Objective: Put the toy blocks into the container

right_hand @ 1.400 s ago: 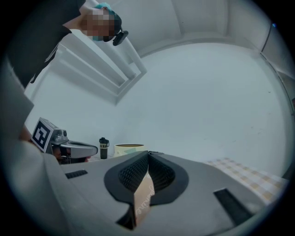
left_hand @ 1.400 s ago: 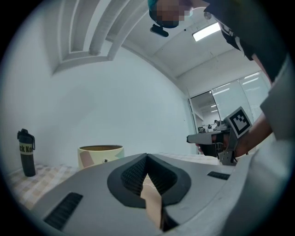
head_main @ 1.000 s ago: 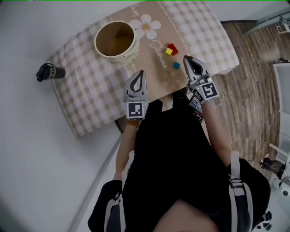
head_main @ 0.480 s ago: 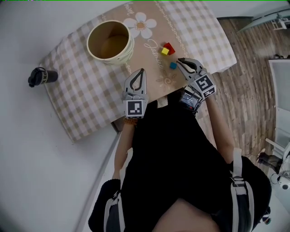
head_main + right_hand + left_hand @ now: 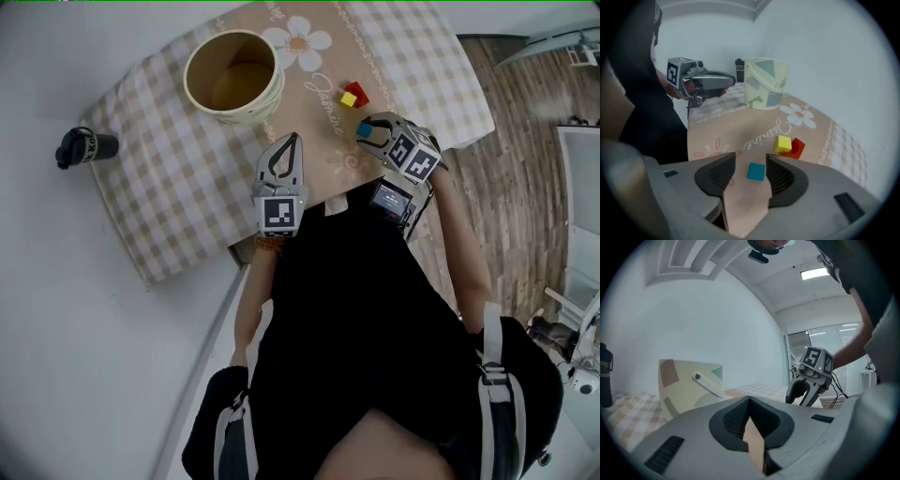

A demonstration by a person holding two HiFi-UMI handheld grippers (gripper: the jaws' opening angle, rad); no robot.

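Note:
On the beige flowered cloth lie three toy blocks: a blue block [image 5: 363, 131] [image 5: 756, 171], a yellow block [image 5: 349, 98] [image 5: 783, 144] and a red block [image 5: 358, 91] [image 5: 797, 147] touching the yellow one. My right gripper [image 5: 374, 125] [image 5: 751, 156] is low over the blue block. Its jaws are opening, and the block lies between them with a gap on each side. The cream container [image 5: 234, 77] [image 5: 766, 83] [image 5: 689, 385] stands upright and empty at the far left. My left gripper [image 5: 292, 141] [image 5: 749, 399] hovers near the table's front edge, shut and holding nothing.
A dark bottle [image 5: 80, 147] [image 5: 739, 70] lies on the white surface to the left of the table [image 5: 169, 197]. The table's right edge drops to a wooden floor [image 5: 525, 187]. The person's black clothing fills the lower part of the head view.
My right gripper has moved forward and left onto the blue block, and its jaws have gone from shut to spread around it. The left gripper has hardly moved.

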